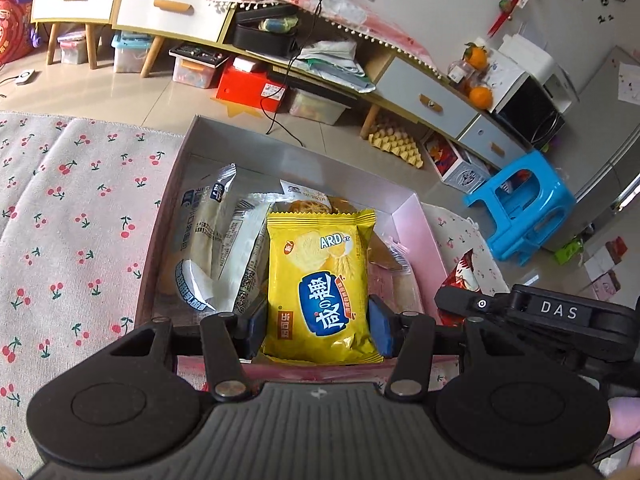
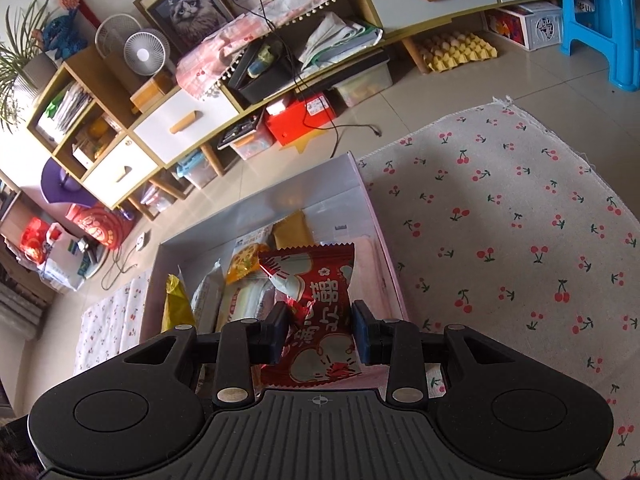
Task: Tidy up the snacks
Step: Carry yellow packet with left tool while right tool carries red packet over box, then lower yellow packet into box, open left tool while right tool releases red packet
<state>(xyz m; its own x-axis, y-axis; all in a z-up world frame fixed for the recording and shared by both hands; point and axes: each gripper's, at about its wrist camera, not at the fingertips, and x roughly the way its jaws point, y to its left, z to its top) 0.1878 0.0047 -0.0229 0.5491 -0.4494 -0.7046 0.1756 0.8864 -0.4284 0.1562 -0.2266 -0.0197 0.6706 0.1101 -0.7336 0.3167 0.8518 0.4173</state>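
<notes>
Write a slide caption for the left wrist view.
Left gripper holds a yellow cracker packet over the open box of snacks.

The left gripper (image 1: 318, 322) points forward and steeply down, its two blue-padded fingers (image 1: 379, 330) pressed against the sides of a yellow cracker packet (image 1: 320, 284) that stands upright between them. The right gripper (image 2: 318, 334) is angled down in much the same way, its jaws drawn closer together and clamped on the lower part of a red snack packet (image 2: 316, 300). In the left wrist view the right gripper's black body (image 1: 560, 312) shows just beside the left one, and part of a hand (image 1: 624, 420) shows at the right edge.
</notes>
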